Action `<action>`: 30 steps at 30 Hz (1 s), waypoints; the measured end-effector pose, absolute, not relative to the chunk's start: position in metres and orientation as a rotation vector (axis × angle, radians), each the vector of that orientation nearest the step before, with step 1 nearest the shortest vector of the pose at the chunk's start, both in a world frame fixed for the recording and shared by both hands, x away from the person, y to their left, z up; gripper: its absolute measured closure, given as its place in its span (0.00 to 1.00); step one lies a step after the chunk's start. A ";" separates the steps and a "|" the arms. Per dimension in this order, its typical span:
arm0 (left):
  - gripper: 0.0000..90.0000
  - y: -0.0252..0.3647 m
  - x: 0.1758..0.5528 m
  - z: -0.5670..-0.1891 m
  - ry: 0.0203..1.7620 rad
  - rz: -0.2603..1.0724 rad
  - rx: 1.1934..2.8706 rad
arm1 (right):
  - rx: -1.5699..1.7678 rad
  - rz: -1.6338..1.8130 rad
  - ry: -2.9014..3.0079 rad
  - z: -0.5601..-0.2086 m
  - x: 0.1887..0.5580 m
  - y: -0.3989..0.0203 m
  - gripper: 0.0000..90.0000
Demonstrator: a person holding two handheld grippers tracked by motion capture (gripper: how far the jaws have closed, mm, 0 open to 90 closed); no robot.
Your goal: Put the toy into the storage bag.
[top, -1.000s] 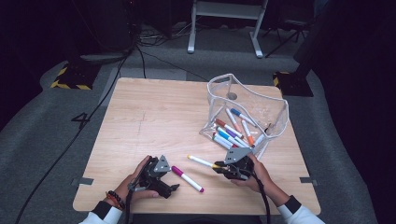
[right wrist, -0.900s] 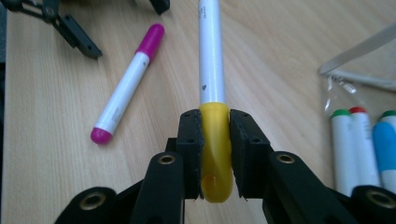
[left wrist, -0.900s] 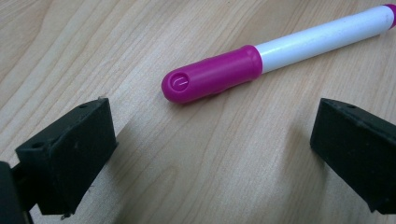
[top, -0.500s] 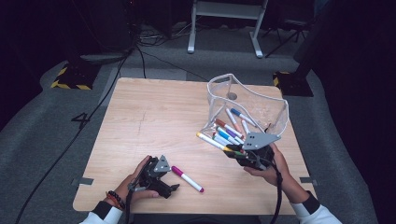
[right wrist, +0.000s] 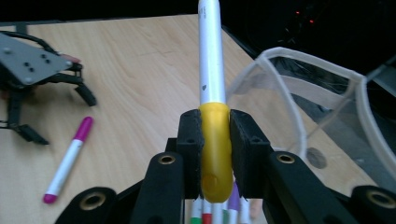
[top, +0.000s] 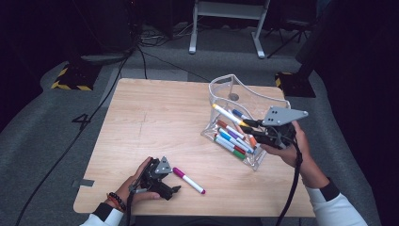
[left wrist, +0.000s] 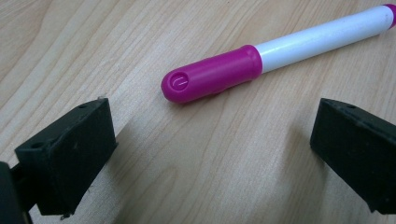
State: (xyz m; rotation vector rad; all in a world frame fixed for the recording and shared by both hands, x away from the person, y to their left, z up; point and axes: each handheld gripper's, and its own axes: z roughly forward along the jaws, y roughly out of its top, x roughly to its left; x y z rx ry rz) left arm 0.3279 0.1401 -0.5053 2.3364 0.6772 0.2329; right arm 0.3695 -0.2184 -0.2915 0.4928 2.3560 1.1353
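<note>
I think I am in a lab or a test room, not a home. My wooden table [top: 155,122] stands alone on a grey carpet [top: 56,136]. Black cables [top: 108,80] run across the floor. Yellow and black warning tape [top: 70,79] sticks to the floor by one corner. A grey metal stand [top: 226,23] waits behind the table. The room around me is very dark.

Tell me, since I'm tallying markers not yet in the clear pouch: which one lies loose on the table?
The magenta-capped marker, lying flat on the bare wood before the open left hand-held gripper. The yellow-capped one is clamped in the right hand-held gripper.
</note>
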 end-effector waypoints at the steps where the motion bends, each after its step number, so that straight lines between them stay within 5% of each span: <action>1: 0.00 0.140 0.328 -0.505 0.676 0.233 2.337 | 0.507 1.132 2.361 -0.289 0.373 -0.220 0.83; 30: 0.00 0.140 0.328 -0.505 0.674 0.231 2.337 | 0.888 0.827 2.455 -0.308 0.480 -0.239 0.83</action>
